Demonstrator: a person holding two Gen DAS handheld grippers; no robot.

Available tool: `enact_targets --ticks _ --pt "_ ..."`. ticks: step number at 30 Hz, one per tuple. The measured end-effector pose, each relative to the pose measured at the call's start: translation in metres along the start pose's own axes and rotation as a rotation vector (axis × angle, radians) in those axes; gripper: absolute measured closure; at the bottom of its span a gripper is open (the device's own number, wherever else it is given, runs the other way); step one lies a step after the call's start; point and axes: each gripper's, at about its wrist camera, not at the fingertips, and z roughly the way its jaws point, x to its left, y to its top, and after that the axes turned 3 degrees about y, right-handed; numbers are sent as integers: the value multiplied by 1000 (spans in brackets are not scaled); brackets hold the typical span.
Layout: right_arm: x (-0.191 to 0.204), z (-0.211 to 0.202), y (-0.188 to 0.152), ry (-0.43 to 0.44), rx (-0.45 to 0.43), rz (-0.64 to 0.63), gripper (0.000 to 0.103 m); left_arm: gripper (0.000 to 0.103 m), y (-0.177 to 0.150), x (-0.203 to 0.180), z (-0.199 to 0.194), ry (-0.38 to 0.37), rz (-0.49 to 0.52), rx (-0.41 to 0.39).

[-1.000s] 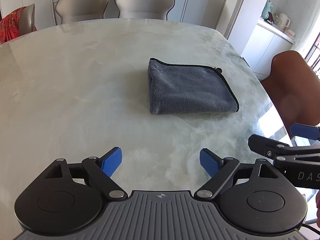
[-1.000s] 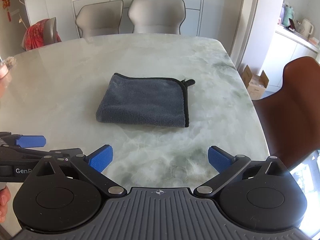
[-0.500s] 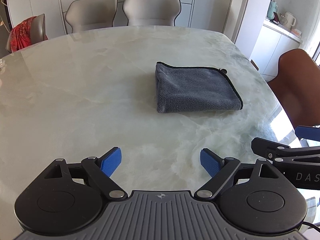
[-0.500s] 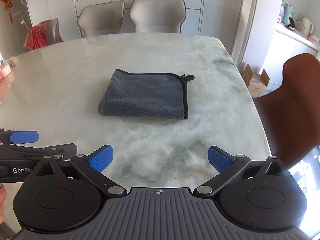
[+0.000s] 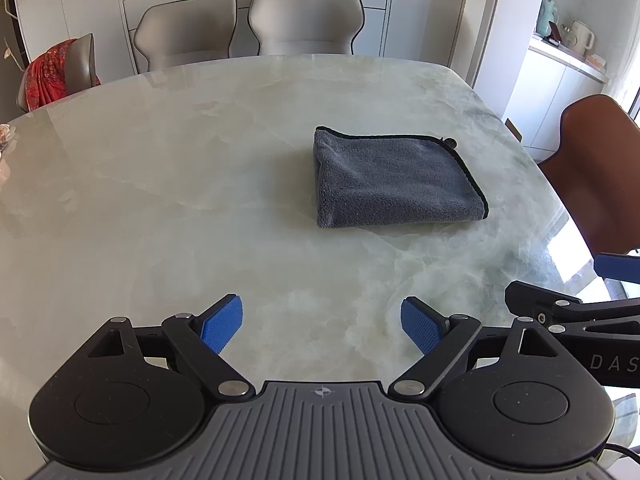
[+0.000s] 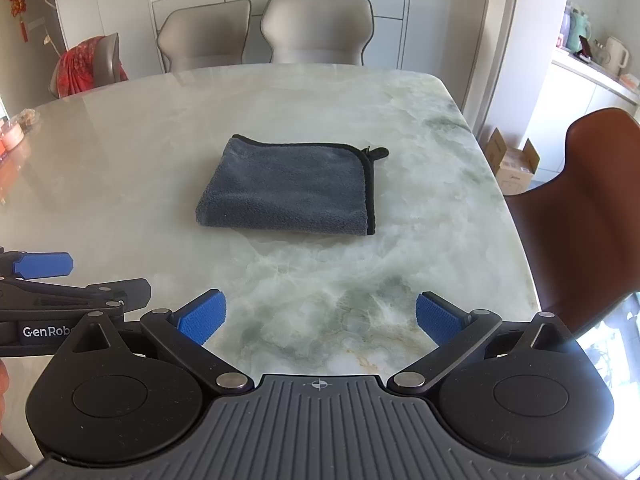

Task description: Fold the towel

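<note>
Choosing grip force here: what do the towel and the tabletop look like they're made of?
Towel: looks like soft grey microfibre or terry, fuzzy matte pile, black stitched edging. Table: looks like polished marble or a stone-look slab, pale green-white veining, glossy reflections; which one can't be told.

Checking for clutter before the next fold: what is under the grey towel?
The grey towel lies folded flat on the marble table, apart from both hand-held grippers. Only tabletop shows around its edges; anything beneath or between its layers is covered.
</note>
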Motion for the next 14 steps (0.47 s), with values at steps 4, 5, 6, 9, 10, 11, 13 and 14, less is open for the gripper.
enact_targets --ticks 4,5,6,9,10,11,13,14 --pt "0 -1 1 -1 -2 -5 1 13 0 -1 -1 3 -3 -6" --pt "-1 -1 1 -1 -2 -6 1 13 0 -1 -1 2 -5 -9" --pt "-1 -1 1 -1 -3 -7 1 13 0 -1 -2 2 -7 -16" --pt "-2 -2 0 2 -5 -6 1 8 -1 -1 -4 12 -4 -40" --pt "-2 -2 0 2 -5 -5 1 7 -1 -2 -6 22 3 -51" --pt "-2 -2 0 3 -7 -5 1 6 -1 -2 -6 26 9 -57" --pt "-3 -3 0 3 -10 -6 1 6 -1 -2 -7 25 2 -54" --pt "-3 -3 0 4 -12 -7 1 6 -1 -2 -7 23 -3 -51"
